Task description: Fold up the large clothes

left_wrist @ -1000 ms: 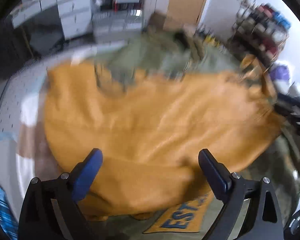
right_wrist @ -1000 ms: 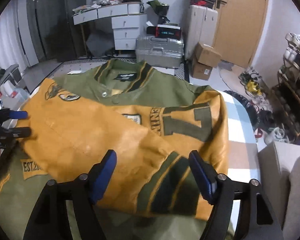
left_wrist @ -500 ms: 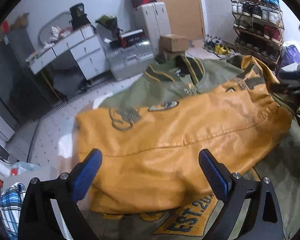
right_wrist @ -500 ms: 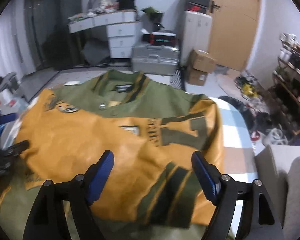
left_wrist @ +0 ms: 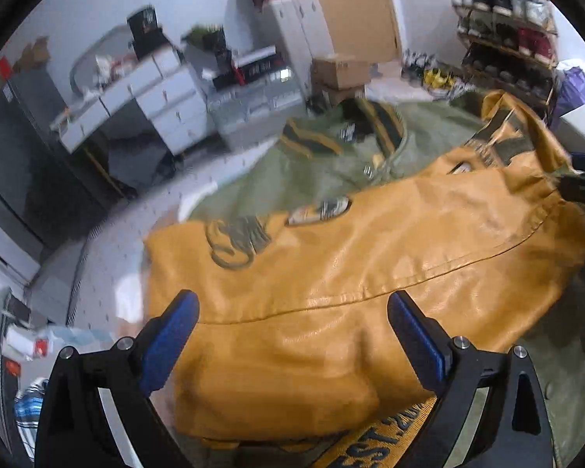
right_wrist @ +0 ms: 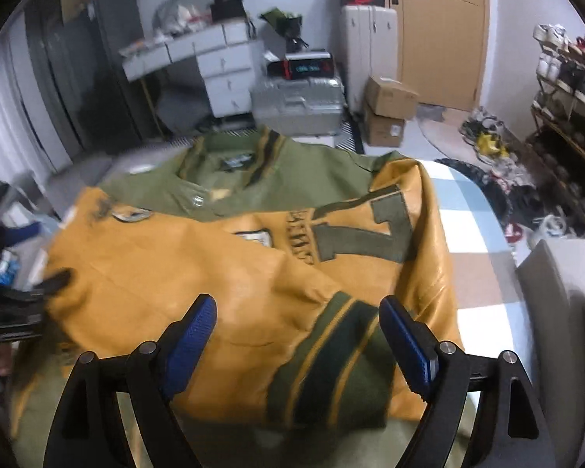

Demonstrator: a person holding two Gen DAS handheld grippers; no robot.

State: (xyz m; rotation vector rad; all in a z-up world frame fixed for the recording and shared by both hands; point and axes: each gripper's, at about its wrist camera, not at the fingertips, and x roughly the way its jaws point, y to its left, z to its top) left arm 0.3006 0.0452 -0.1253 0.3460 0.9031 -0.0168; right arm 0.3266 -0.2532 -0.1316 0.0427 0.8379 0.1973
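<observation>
- The varsity jacket (right_wrist: pixel 253 273) is lying spread on the table (right_wrist: pixel 472 218), with both mustard sleeves (left_wrist: pixel 351 273) folded across its green body.
- The left gripper (left_wrist: pixel 292 335) is being held wide and empty; the right gripper (right_wrist: pixel 298 335) has just been opening further, nothing pinched.
- The stiff sleeves may be springing back (no pad is pressing them).

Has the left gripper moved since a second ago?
Yes. In the right wrist view, the left gripper sits lower against the jacket's yellow sleeve.

Two wrist fisheyes, angled down, close over the jacket (left_wrist: pixel 351 273) — opposite sides, sharing its yellow sleeves.
</observation>
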